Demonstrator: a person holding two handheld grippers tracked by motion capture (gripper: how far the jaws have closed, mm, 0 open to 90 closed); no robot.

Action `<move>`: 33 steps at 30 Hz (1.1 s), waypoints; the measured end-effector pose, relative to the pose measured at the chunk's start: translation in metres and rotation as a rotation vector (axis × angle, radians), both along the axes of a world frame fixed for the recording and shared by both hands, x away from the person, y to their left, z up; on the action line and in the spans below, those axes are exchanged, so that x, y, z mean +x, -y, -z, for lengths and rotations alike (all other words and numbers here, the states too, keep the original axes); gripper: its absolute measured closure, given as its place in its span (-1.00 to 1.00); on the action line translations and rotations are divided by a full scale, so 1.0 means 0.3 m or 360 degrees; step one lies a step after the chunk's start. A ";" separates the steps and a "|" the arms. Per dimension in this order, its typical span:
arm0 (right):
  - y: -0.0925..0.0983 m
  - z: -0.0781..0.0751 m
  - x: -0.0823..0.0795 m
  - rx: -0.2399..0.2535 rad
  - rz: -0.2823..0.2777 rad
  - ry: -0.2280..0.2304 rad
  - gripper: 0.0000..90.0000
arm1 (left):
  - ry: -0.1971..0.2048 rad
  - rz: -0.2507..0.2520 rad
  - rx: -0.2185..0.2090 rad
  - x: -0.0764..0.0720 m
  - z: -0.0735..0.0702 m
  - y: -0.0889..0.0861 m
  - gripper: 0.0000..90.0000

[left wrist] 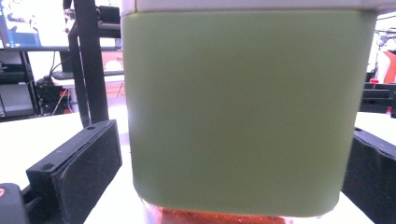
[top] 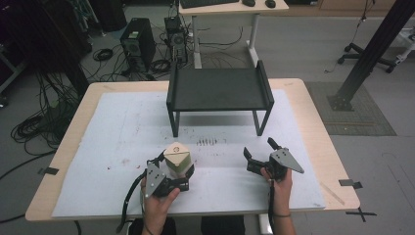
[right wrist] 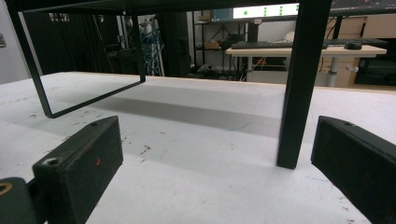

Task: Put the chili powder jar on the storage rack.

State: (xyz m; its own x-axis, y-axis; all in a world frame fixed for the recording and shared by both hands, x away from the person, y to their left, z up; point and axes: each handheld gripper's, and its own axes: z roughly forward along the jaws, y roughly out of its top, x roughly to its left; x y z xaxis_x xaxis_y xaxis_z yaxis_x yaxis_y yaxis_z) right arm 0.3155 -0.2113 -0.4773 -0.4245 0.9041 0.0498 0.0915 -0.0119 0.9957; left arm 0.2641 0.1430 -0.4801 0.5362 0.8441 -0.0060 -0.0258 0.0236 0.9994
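A pale green jar (top: 177, 159) with a light wooden lid stands on the white mat near the front, left of centre. My left gripper (top: 172, 172) is around it, one jaw on each side. In the left gripper view the jar's green wall (left wrist: 238, 112) is very close, and a thin gap shows between it and the left pad (left wrist: 84, 172). The right pad (left wrist: 373, 177) sits right at the jar's other side. My right gripper (top: 258, 147) is held open above the mat at the front right, nothing between its jaws, pointed at the black rack's leg (right wrist: 299, 84).
A black metal rack (top: 219, 89) stands at the back middle of the table (top: 313, 112), with open space under it. The white mat (top: 122, 127) covers most of the tabletop. Computers, cables and a second desk (top: 230, 10) lie beyond the far edge.
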 end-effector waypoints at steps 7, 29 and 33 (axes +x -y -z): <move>0.000 0.000 0.000 -0.0001 0.0001 -0.0001 -0.95 | 0.0009 -0.0027 -0.0022 -0.002 0.001 -0.003 -1.00; 0.000 0.000 0.000 -0.0002 0.0001 0.0001 -0.95 | 0.0018 -0.0018 -0.0009 -0.003 0.001 0.000 -1.00; 0.000 0.000 -0.001 0.0001 0.0003 0.0004 -0.95 | 0.0017 -0.0016 -0.0009 -0.003 0.001 0.000 -1.00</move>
State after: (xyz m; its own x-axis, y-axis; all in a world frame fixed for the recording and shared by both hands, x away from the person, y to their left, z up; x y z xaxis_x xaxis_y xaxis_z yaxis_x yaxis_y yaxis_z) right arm 0.3153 -0.2112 -0.4774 -0.4227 0.9050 0.0491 0.0889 -0.0126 0.9960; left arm 0.2632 0.1431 -0.4804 0.5278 0.8494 -0.0050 -0.0368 0.0287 0.9989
